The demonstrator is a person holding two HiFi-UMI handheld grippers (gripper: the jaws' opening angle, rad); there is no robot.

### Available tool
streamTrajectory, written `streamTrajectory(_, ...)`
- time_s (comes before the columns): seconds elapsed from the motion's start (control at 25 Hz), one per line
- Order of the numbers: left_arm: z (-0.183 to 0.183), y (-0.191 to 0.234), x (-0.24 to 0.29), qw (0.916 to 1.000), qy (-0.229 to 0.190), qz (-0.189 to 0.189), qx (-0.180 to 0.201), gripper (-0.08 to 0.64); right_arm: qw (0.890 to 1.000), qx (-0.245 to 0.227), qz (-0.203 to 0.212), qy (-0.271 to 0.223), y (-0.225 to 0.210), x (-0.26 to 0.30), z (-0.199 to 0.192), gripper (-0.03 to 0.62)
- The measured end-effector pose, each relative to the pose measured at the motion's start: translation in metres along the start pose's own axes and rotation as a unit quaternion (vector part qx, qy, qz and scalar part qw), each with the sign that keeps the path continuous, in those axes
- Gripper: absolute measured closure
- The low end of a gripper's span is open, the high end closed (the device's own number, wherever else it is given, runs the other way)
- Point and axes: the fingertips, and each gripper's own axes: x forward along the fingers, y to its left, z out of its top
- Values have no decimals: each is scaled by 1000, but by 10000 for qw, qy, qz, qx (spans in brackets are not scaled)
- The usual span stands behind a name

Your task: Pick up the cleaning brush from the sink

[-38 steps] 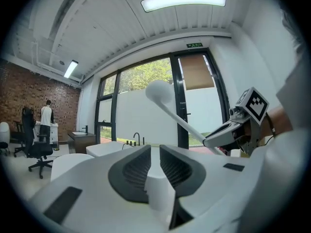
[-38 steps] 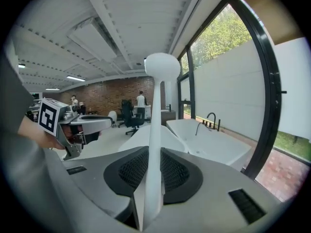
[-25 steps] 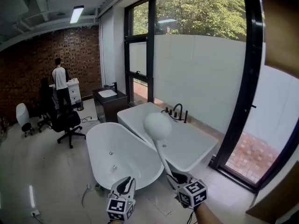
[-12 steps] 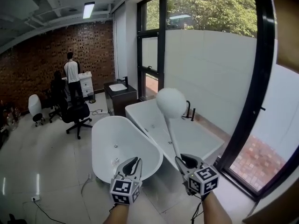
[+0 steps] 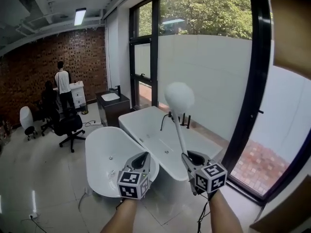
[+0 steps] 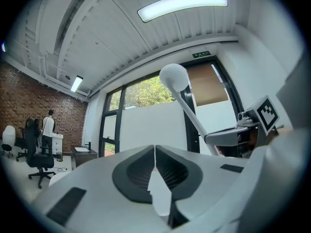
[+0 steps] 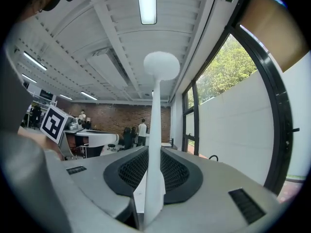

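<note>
The cleaning brush point(image 5: 179, 97) is white, with a round head on a long thin handle. It stands nearly upright in the air over the bathtubs. My right gripper point(image 5: 186, 157) is shut on the lower end of the handle. In the right gripper view the handle point(image 7: 154, 144) runs up between the jaws to the round head point(image 7: 161, 65). My left gripper point(image 5: 144, 156) hovers level beside it, to the left, shut with nothing in it. Its jaws meet point(image 6: 154, 155) in the left gripper view, where the brush point(image 6: 174, 76) and the right gripper point(image 6: 232, 136) show at the right.
An oval white bathtub point(image 5: 99, 149) and a rectangular white bathtub point(image 5: 146, 123) with a black tap point(image 5: 183, 118) lie below and ahead. A dark vanity with a basin point(image 5: 111, 99) stands behind. A person point(image 5: 62, 81) and office chairs point(image 5: 68, 125) are far left. Tall windows point(image 5: 252, 106) line the right.
Both grippers have risen in the head view, and the brush has gone up with the right one. Its head now stands higher, against the white wall.
</note>
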Motion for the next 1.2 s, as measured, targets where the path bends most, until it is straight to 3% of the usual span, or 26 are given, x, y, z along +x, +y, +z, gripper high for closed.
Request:
streamTrajectory(0.4,-1,-17,3,9994,-66,-312,-93,560,9996,-172,-188,127,3,-11,-2,534)
streamTrajectory(0.76,-12,-8,-17,9998,11,-194,-103,560,10000,-18,-44,16,27,-11,-2,534)
streamTrajectory(1.2,-24,9,-40,9999,104,-14,-120,560,9994,-256,207,121,62,-2,-9,534)
